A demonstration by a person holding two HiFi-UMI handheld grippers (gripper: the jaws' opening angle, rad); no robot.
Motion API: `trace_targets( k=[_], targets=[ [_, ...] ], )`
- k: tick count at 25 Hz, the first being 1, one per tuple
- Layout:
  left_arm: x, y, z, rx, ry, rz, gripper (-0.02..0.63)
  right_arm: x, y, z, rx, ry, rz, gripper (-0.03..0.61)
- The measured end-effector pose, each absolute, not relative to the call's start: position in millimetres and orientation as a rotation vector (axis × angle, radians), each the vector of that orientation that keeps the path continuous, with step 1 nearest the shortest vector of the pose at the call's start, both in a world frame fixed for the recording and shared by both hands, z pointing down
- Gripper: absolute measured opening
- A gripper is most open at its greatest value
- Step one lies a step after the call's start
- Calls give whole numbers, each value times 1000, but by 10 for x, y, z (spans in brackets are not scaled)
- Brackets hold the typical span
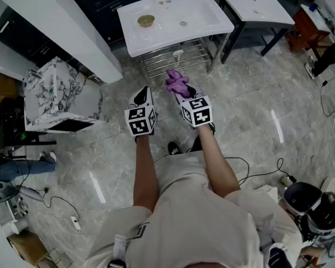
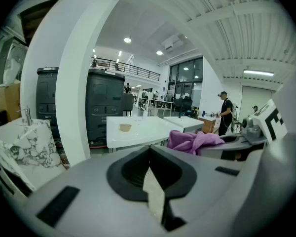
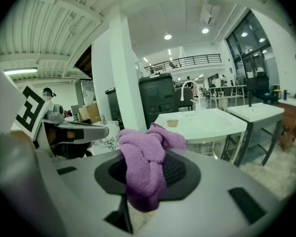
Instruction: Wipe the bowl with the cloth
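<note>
Holding cloth [image 1: 177, 82] in right gripper [image 1: 184, 92], jaws clamped on it; purple folds bunched over both pads and hanging down in front. Showing left gripper [image 1: 143, 94] clenched tight, nothing between jaws, just beside the right one and level with it, not touching. Pointing both slightly downward toward basin [image 1: 135, 44].

Found bowl [image 1: 146, 20] upright on basin's top, in far left part, well clear of front edge and apart from drain [image 1: 183, 23]. Well apart from cloth and both grippers. Inside of bowl too small to judge, possibly empty.

Noted open floor [image 1: 240, 110] between grippers and rack [image 1: 176, 57] under basin; nothing lying in that stretch. Bounded on left by marbled box [image 1: 56, 94], well apart from left gripper. On right, second table [image 1: 257, 7] set just beside basin, narrow gap between their edges. White pillar [image 1: 61, 32] running past basin's left edge, close to it. Cables [image 1: 251, 166] on floor at the person's right, clear of the way forward.
</note>
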State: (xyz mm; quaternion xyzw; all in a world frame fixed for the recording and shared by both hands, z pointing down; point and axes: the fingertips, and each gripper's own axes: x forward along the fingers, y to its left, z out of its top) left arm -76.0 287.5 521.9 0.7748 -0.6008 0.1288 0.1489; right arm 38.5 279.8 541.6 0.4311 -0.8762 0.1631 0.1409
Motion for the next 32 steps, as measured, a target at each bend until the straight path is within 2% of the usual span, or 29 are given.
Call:
trace_targets(
  k=[15,23,32],
  targets=[
    [-962,2693,5272,2183,-1741,394,6,376,2532,5444,1276,-2554,540,109],
    [-1280,2164,5337,2107,-1803,419,8,228,1788,5455,1229,-2589,604,114],
    [-1463,953,5457,2018,-1816,409,6,-172,545,5379,1058,-2630,603,114]
  ],
)
